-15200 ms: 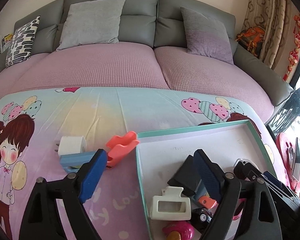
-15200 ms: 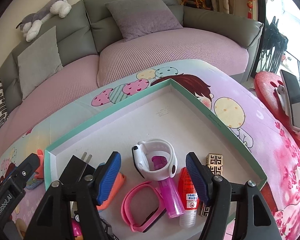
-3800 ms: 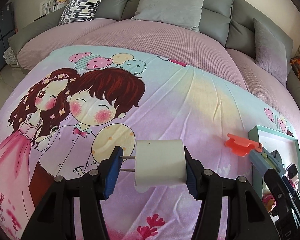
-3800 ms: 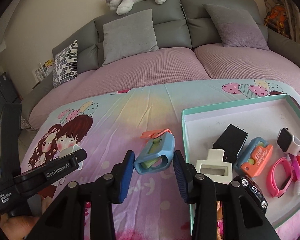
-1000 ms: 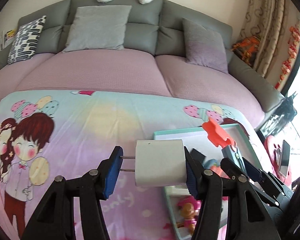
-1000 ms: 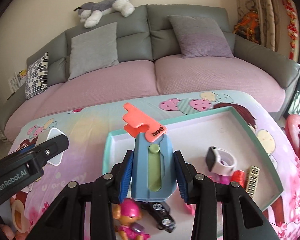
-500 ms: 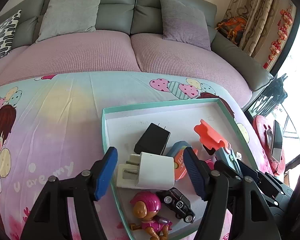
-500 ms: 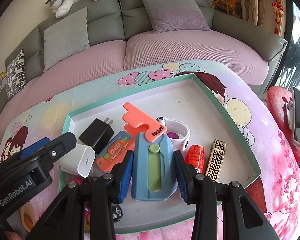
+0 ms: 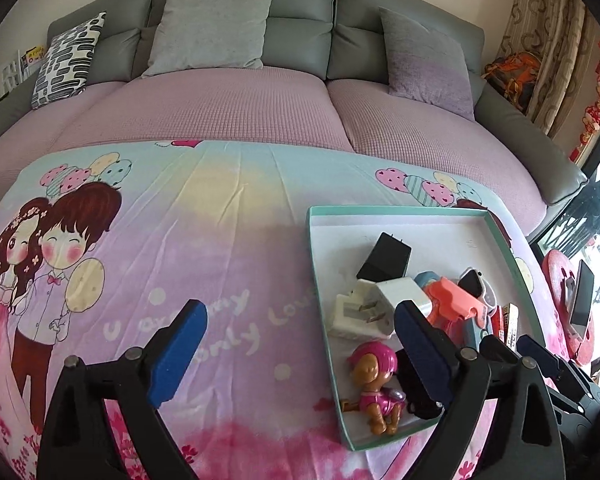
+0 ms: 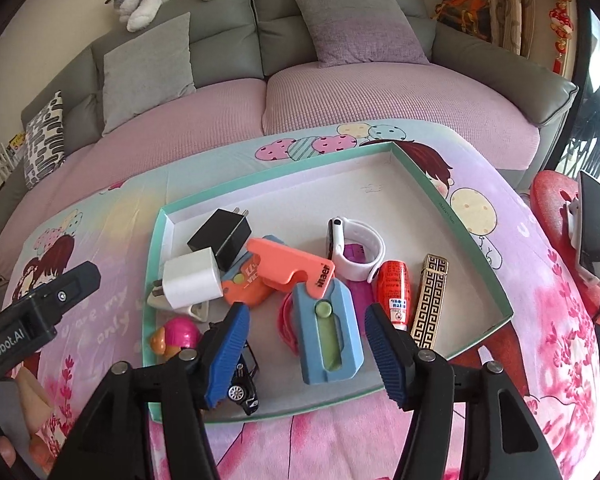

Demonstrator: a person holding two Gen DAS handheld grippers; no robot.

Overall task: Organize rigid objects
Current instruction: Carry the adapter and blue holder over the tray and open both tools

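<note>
1. I am looking down the right gripper [image 10: 306,344], whose jaws have just been opening; the blue cutter [image 10: 327,332] is lying between the pads inside the tray [image 10: 468,240], and neither pad is touching it, so I am reading it as released.
2. The cutter's long axis is running almost straight along my line of sight, its orange blade guard [image 10: 290,266] pointing away from me and leaning on the orange case [image 10: 244,288]. Any retreat needs to go back along that axis, so the pads do not knock it sideways.
3. My left gripper [image 9: 296,344] is standing wide with nothing between its jaws, which have also just been opening. Most of it is hanging over the printed cloth on the table [image 9: 220,240], with only its right finger reaching over the tray's near left part.
4. The white charger [image 9: 384,306] is lying in the tray just ahead of that right finger, touching the black charger [image 9: 384,258] behind it.
5. Crowding the near end: the pink figure [image 9: 374,380] and the toy car [image 10: 242,376] are sitting close under the left finger of the right gripper.
6. Further right, the white watch [image 10: 356,252], red tube [image 10: 396,292] and patterned lighter [image 10: 430,300] are well clear.
7. I am seeing no loose items on the cloth outside the tray, so the sorting looks nearly done.
</note>
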